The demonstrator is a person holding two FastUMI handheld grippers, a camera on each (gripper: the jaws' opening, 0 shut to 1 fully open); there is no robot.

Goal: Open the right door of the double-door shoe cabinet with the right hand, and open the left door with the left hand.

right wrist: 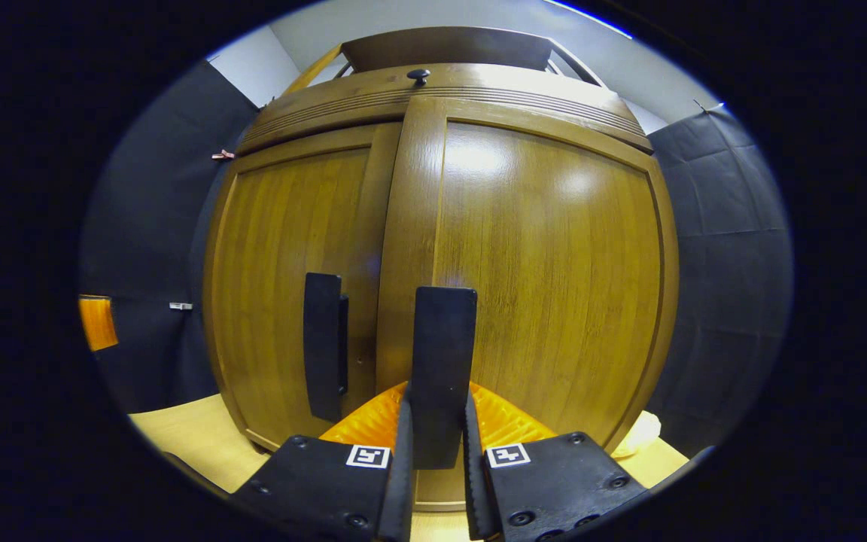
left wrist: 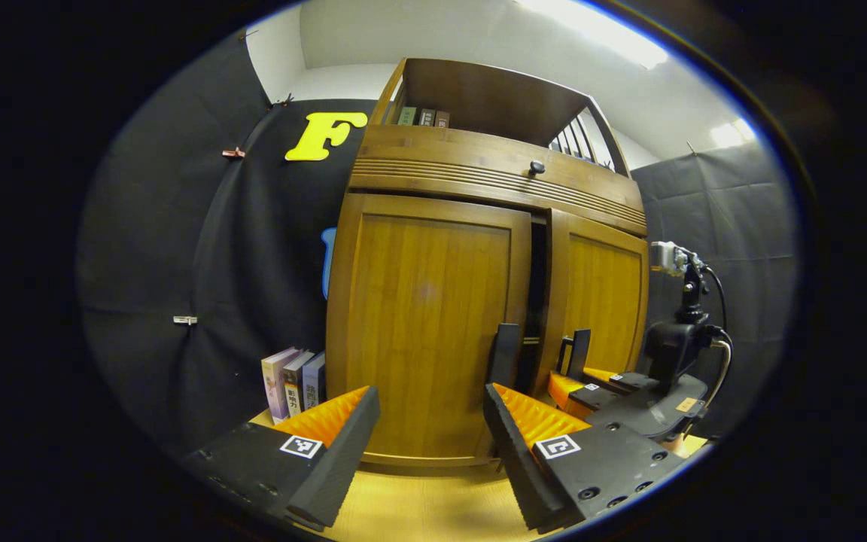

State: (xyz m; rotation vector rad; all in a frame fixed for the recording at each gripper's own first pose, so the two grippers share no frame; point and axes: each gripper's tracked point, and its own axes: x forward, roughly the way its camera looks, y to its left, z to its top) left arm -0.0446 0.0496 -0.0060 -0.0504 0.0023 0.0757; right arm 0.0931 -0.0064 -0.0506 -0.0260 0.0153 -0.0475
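Observation:
The wooden shoe cabinet (left wrist: 494, 162) fills the middle of both views. Its left door (left wrist: 426, 324) sits flush, with a dark upright handle (left wrist: 505, 354) at its inner edge. The right door (right wrist: 546, 286) stands slightly ajar, a dark gap showing between the two doors. My right gripper (right wrist: 437, 421) is shut on the right door's upright handle (right wrist: 442, 361); in the left gripper view the right gripper (left wrist: 580, 376) shows at that handle (left wrist: 580, 348). My left gripper (left wrist: 430, 399) is open a little short of the left door, its handle just beyond the right fingertip.
The cabinet stands on a light wooden tabletop (left wrist: 418, 504). Several books (left wrist: 294, 380) lean against its left side and more (left wrist: 422, 117) sit on its open top shelf. A small knob (left wrist: 536, 167) marks the band above the doors. Black cloth walls close in both sides.

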